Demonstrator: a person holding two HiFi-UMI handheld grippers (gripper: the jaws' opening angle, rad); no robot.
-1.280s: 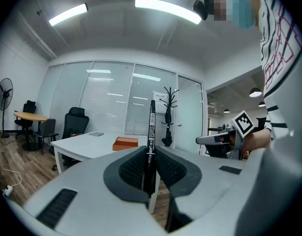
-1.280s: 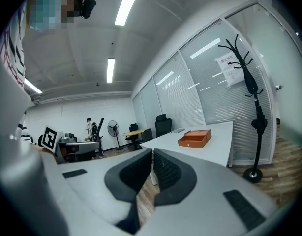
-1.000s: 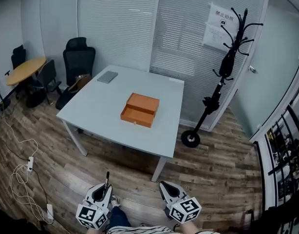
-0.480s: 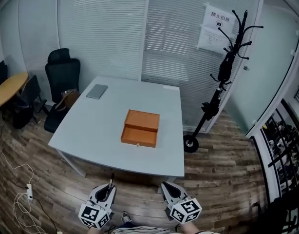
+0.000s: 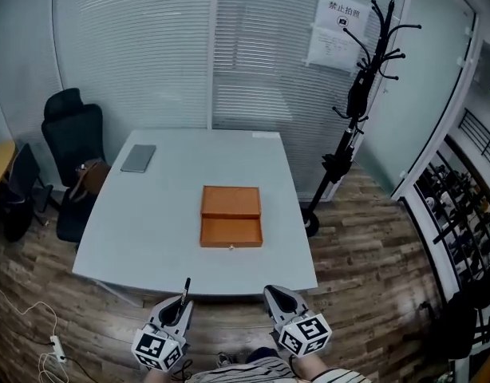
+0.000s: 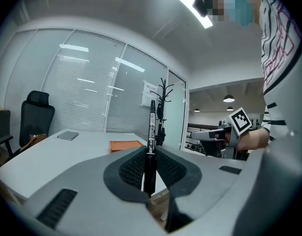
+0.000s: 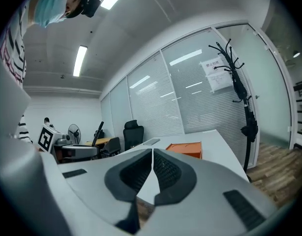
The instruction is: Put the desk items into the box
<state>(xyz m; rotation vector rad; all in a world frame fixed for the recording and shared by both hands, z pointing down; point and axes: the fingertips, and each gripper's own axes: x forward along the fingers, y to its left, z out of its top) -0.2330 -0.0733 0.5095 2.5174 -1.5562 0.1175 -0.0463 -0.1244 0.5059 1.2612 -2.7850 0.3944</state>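
The left gripper (image 6: 150, 157) is clamped on a black marker pen (image 6: 152, 124), which stands upright between its pads. It is held low, just short of the white table's (image 5: 141, 230) near edge. The right gripper (image 7: 151, 156) has its jaws pressed together with nothing between them. The orange box (image 5: 231, 215) sits mid-table, well apart from both

You had bare surface on the pale grey rectangular table (image 5: 149, 230) all round the orange open box (image 5: 231, 215); a flat grey notebook (image 5: 139, 158) occupied the far left corner, well apart.
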